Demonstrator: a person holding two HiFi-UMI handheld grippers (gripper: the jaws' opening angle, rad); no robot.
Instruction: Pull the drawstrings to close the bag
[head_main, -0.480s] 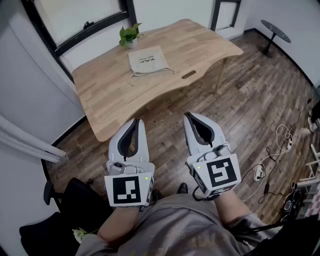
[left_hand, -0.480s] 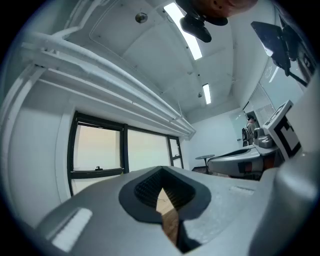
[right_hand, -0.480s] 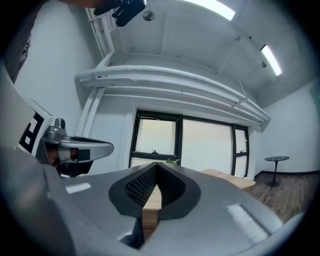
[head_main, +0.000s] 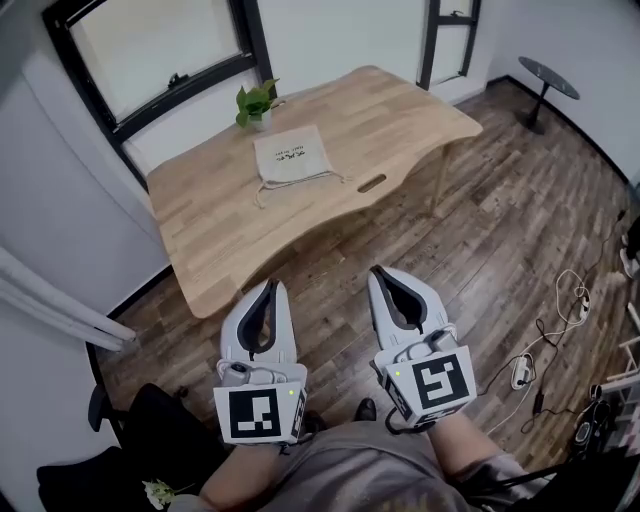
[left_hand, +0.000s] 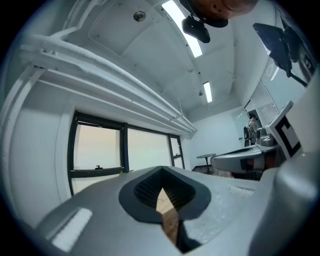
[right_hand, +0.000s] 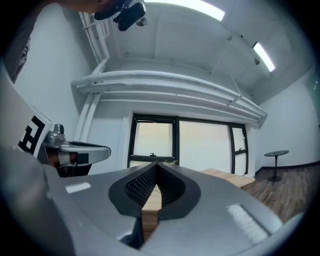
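Observation:
A beige cloth drawstring bag (head_main: 291, 158) lies flat on the far part of the wooden table (head_main: 400, 110), its cords (head_main: 262, 190) trailing loose toward the near edge. Both grippers hover over the floor close to the person's body, well short of the table. My left gripper (head_main: 270, 286) is shut with nothing in it, its tips pointing at the table. To its right my right gripper (head_main: 380, 272) is also shut and empty. In the left gripper view the pads (left_hand: 150, 187) meet in front of a window; the right gripper view shows the same with its pads (right_hand: 142, 187).
A small potted plant (head_main: 256, 103) stands behind the bag near the window. A round dark side table (head_main: 548, 75) is at the far right. Cables and plugs (head_main: 560, 300) lie on the wood floor at right. A black chair (head_main: 110, 410) is at the lower left.
The whole head view has shifted a little, so table and grippers sit lower in the picture. Both grippers stay side by side and shut. The bag has not moved on the table.

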